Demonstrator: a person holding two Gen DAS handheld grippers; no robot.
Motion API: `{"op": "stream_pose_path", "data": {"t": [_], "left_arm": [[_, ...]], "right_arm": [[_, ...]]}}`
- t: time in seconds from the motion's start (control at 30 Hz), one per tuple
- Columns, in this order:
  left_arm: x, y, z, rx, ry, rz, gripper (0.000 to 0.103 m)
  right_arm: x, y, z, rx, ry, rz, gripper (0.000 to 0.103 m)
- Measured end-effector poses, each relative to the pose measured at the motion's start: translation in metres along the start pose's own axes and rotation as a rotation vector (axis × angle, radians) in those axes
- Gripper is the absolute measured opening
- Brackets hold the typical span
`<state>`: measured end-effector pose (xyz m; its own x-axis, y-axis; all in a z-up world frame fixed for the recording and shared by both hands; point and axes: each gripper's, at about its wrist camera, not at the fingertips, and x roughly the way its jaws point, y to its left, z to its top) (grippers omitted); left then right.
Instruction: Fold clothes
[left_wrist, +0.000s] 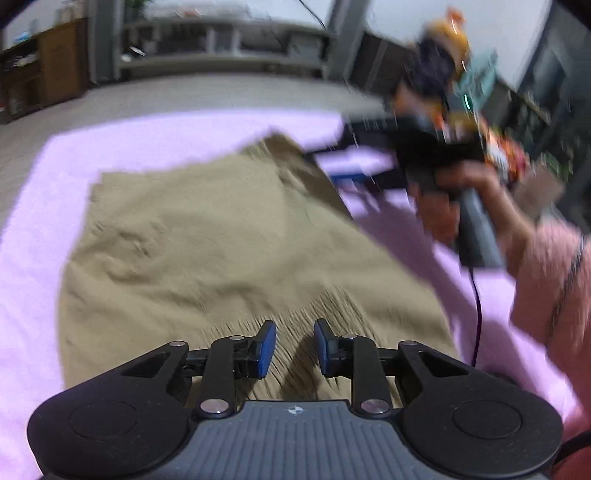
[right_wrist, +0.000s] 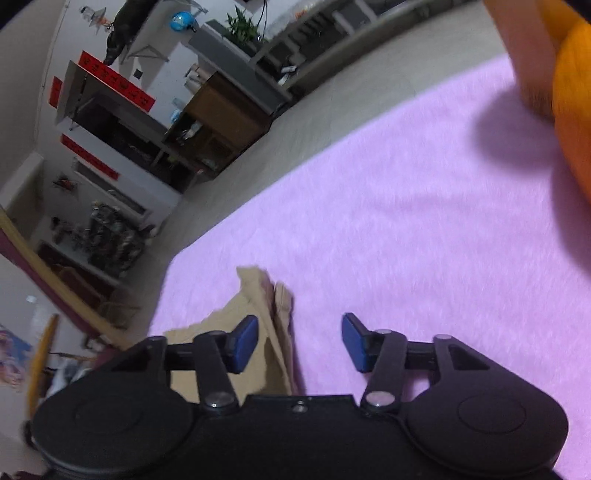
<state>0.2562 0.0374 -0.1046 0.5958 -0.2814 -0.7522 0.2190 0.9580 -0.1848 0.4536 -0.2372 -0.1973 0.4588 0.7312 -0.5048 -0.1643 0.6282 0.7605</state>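
The tan garment (left_wrist: 207, 236) lies spread on the pink blanket (left_wrist: 110, 136), apparently layered at its far corner, though blur obscures this. Left gripper (left_wrist: 294, 349) hovers parted over the ribbed hem; right gripper (right_wrist: 299, 341) is spread, empty, straddling that corner's edge.

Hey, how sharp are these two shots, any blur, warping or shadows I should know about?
Left wrist view: the right gripper and the hand holding it smear with motion blur, and the tan garment streaks near the left gripper. Right wrist view: fisheye bends the room, and a dark shadow falls on the pink blanket top right.
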Motion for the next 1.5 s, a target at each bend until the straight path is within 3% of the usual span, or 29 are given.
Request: {"op": "stream_pose_path", "data": {"t": [0.07, 0.13, 0.27, 0.33, 0.4, 0.47, 0.67, 0.73, 0.93, 1.03, 1.13, 1.23, 1.27, 1.4, 1.5], "left_arm": [[0.003, -0.001, -0.002, 0.010, 0.008, -0.007, 0.023], [0.006, -0.002, -0.003, 0.020, 0.015, -0.013, 0.023], [0.013, -0.004, -0.006, 0.040, 0.030, -0.026, 0.023], [0.016, -0.005, -0.008, 0.050, 0.038, -0.033, 0.023], [0.019, -0.006, -0.009, 0.059, 0.045, -0.040, 0.023], [0.020, -0.004, -0.009, 0.051, 0.046, -0.047, 0.023], [0.015, -0.011, -0.011, 0.047, 0.024, -0.006, 0.023], [-0.003, -0.015, -0.015, 0.005, 0.005, -0.009, 0.016], [-0.118, -0.034, -0.066, -0.058, -0.138, -0.126, 0.018], [-0.166, -0.036, -0.105, -0.045, -0.161, -0.158, 0.019], [-0.199, -0.032, -0.136, -0.034, -0.158, -0.172, 0.020], [-0.213, -0.026, -0.148, -0.039, -0.153, -0.136, 0.027], [-0.216, -0.023, -0.149, -0.043, -0.156, -0.116, 0.028], [-0.213, 0.004, -0.134, -0.169, -0.178, -0.015, 0.035], [-0.203, 0.047, -0.115, -0.333, -0.166, 0.031, 0.037]], "right_arm": [[0.009, -0.007, 0.002, 0.036, 0.061, 0.085, 0.039], [0.022, -0.002, 0.004, -0.005, 0.092, 0.074, 0.027], [0.041, 0.002, 0.015, 0.001, 0.080, 0.077, 0.025], [0.047, 0.007, 0.016, -0.024, 0.070, 0.053, 0.013], [0.048, 0.016, 0.015, -0.088, 0.062, 0.003, 0.008], [0.036, 0.035, 0.008, -0.185, 0.049, -0.035, 0.006], [-0.052, 0.131, -0.019, -0.444, -0.026, 0.013, 0.005], [-0.083, 0.162, -0.041, -0.531, -0.039, 0.008, 0.005], [-0.151, 0.235, -0.122, -0.799, -0.017, -0.044, 0.005], [-0.167, 0.243, -0.177, -0.930, 0.050, -0.122, 0.006], [-0.170, 0.231, -0.231, -1.034, 0.207, -0.222, 0.014], [-0.174, 0.210, -0.265, -1.040, 0.357, -0.303, 0.020], [-0.178, 0.205, -0.268, -1.016, 0.355, -0.316, 0.022], [-0.204, 0.192, -0.247, -0.746, 0.142, -0.295, 0.057], [-0.211, 0.171, -0.228, -0.451, 0.010, -0.204, 0.061]]}}
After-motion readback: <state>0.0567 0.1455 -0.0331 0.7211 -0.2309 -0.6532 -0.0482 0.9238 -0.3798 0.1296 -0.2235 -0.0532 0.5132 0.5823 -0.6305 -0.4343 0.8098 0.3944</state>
